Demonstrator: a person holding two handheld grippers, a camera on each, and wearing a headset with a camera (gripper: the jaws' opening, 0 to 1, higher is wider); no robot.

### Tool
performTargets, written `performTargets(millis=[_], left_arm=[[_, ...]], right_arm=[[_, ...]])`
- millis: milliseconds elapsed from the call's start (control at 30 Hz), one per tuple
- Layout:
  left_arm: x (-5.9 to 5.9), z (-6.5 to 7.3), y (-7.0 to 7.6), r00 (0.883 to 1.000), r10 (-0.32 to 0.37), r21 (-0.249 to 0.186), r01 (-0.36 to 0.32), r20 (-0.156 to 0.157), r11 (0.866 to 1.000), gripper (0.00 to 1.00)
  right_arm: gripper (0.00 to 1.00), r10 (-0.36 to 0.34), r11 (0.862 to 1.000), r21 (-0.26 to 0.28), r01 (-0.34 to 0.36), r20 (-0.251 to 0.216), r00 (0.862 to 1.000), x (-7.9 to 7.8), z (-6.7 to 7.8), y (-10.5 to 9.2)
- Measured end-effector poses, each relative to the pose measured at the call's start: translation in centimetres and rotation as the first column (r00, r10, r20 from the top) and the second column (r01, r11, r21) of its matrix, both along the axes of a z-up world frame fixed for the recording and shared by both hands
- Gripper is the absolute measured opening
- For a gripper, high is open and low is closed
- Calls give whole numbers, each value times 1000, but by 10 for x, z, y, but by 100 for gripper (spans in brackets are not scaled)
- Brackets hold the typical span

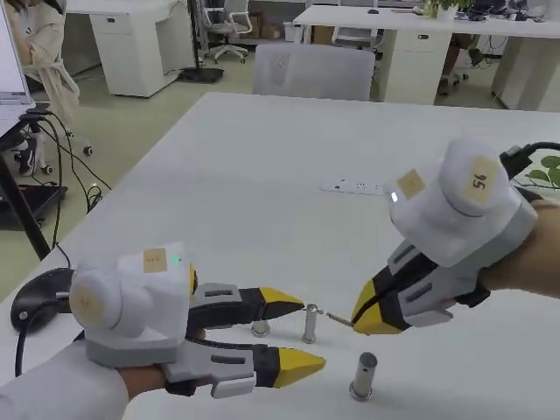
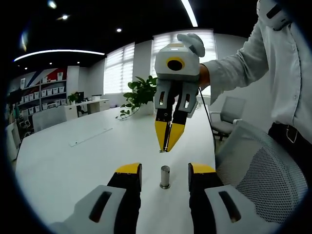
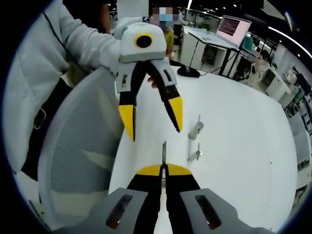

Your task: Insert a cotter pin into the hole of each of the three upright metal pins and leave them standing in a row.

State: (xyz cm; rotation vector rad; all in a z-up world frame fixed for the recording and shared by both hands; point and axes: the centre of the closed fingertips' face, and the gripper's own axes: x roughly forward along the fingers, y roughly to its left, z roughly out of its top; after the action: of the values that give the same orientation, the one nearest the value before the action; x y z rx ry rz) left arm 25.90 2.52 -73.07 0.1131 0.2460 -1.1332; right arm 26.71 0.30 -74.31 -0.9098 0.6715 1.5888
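Office desks and a grey mesh chair (image 1: 313,72) stand beyond the white surface (image 1: 262,175), where a white power strip (image 1: 354,186) lies well behind the middle metal pin (image 1: 310,322). That pin stands upright. A second metal pin (image 1: 260,329) stands just to its left, partly hidden behind a yellow jaw tip, and a third metal pin (image 1: 364,374) stands near it on the right, closer to the person. The three do not make a straight row.

The left gripper (image 1: 297,334) has its jaws spread, one on either side of the line to the middle metal pin, and it touches nothing. In its own view an upright pin stands just past the tips. The right gripper (image 1: 360,320) has its jaws pressed together on a thin cotter pin (image 1: 337,318). The free end of the cotter pin points at the top of the middle metal pin and is close to it but not inside.

I judge that the insertion into the middle metal pin is the step in hand. Whether either of the other pins already carries a cotter pin is too small to tell.

The next move calls for lining the cotter pin up with the cross hole near the top of the middle metal pin. The left gripper would probably have to close lightly on that pin's shaft, so that a sideways push does not tip it. The cotter pin then has to slide straight through.
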Motion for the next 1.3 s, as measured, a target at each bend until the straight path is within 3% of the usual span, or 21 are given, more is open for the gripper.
performTargets(millis=[567,1300], left_arm=[[-7,-4,-13,998,-51,11,52,-24,999,19],[-12,-12,-16,996,-70,37,72,-63,997,2]], right_arm=[[2,76,996,-46,-75,10,997,-16,-10,9],[2,134,987,-88,-132,17,991,-25,-15,7]])
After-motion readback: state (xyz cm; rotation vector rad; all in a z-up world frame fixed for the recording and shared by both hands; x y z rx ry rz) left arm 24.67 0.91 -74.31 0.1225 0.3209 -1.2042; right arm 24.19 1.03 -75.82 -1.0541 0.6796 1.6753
